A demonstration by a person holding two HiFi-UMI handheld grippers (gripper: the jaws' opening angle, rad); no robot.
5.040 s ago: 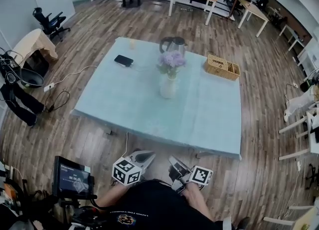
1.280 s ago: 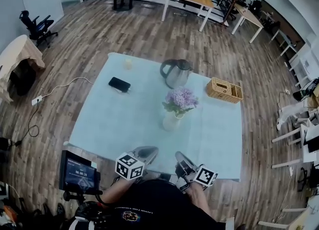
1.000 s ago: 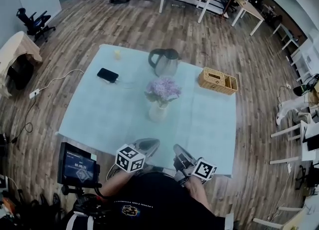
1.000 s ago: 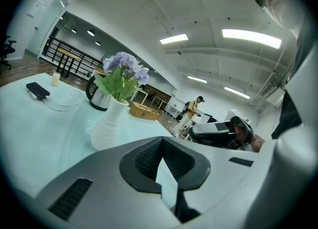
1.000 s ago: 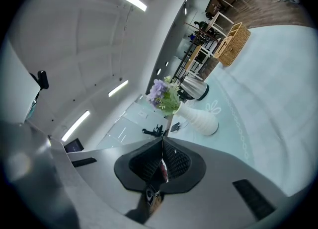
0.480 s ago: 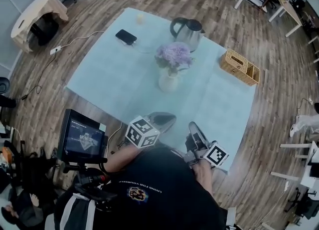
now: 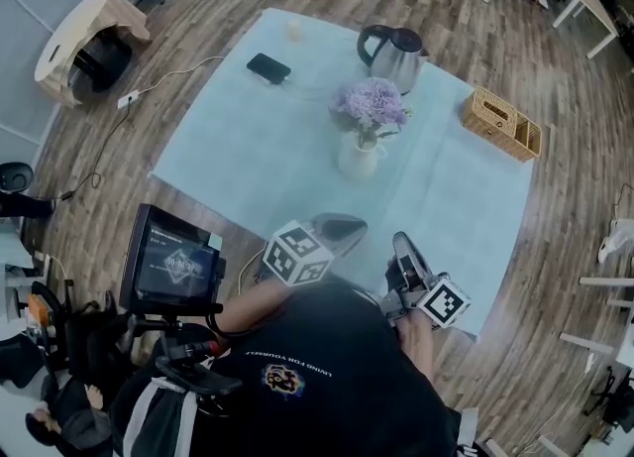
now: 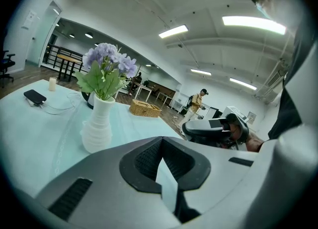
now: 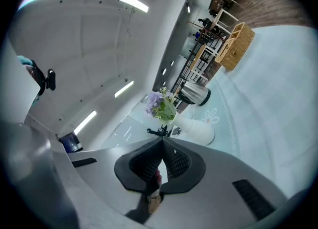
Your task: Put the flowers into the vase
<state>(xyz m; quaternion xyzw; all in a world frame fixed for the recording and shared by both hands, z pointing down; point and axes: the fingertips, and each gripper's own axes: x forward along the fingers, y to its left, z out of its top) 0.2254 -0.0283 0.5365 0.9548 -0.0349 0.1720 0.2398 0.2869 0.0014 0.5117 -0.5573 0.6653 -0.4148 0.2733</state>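
- The table [image 7: 248,148], under its pale cloth, lies ahead of both tongs. They hang at its near edge, close to the person's body.
- The vase [image 7: 359,158] stands upright on the cloth, ahead of the tongs and well apart from both. From above it sits roughly between the two lines they point along.
- The flowers [image 7: 370,103] are already in that vase, stems down its neck and purple heads above the rim. Their long axis runs straight up. I see no loose stem on the cloth, so I judge the task done.
- The kettle [image 7: 396,54] is beyond the vase, so any reach stops short of it.
- The left gripper [image 7: 347,227] has its jaws closed tip to tip with nothing in them. In its own view the vase lies ahead and off to the left.
- The right gripper [image 7: 404,252] is also closed and empty. Its view puts the vase almost dead ahead of the jaw tips.
- I judge the left tongs slightly nearer, while the right pair is better lined up.
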